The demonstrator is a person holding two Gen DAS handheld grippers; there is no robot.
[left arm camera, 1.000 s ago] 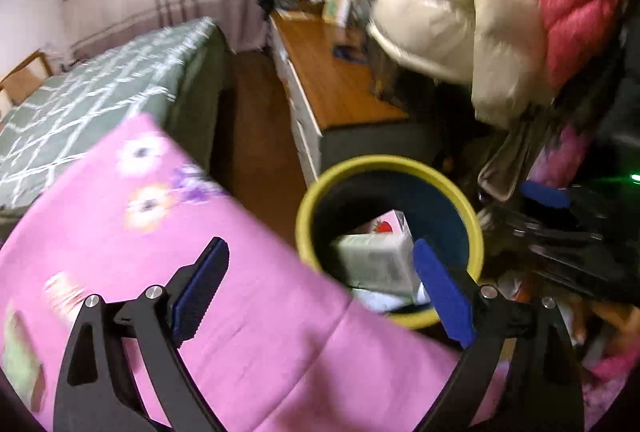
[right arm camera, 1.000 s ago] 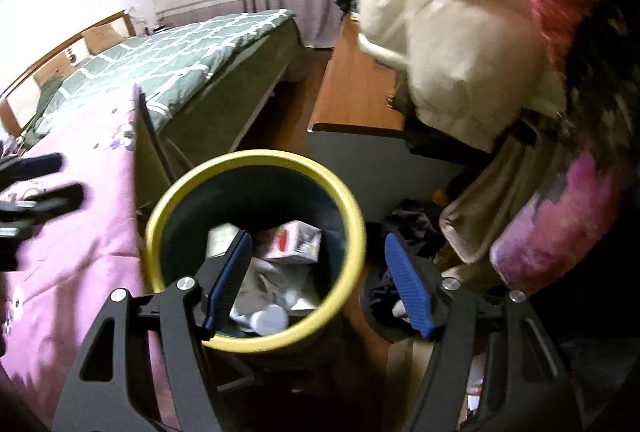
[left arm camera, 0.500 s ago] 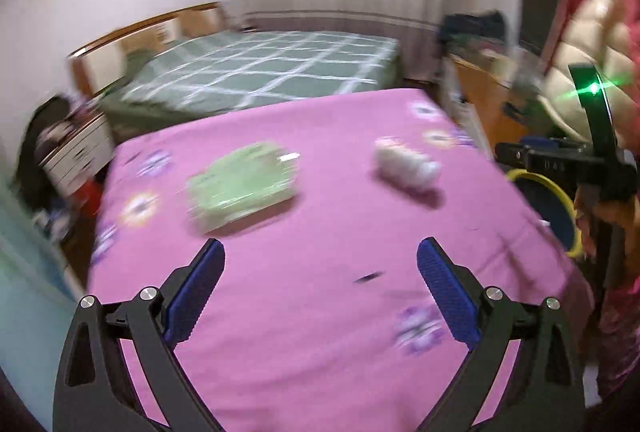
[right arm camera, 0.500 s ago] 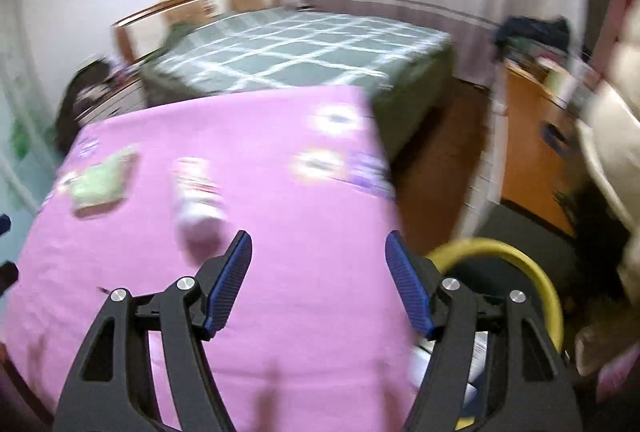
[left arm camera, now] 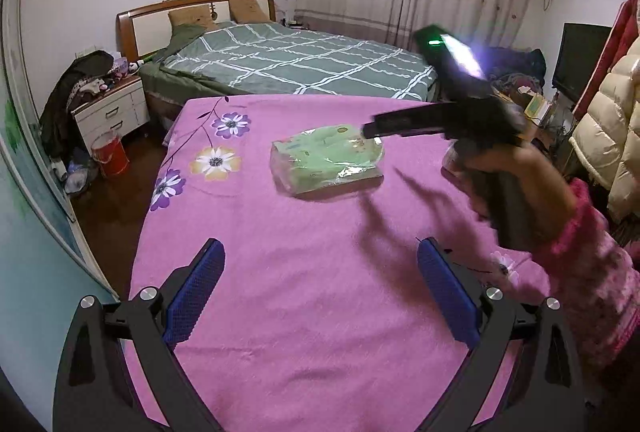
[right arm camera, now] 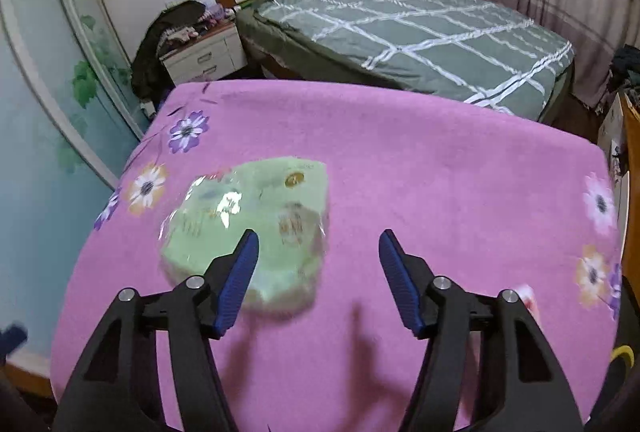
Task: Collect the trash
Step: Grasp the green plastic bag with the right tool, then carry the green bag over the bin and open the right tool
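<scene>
Both my left tongs and right tongs gaped wide, empty, above the pink surface near the green packet.

The surface wears a magenta-pink cloth printed with purple, white and orange flowers. Ahead of the blue-padded black right hand-held gripper lies a pale green, glossy plastic-wrapped pack. Beyond, the bed is grey-green with white checks.
</scene>
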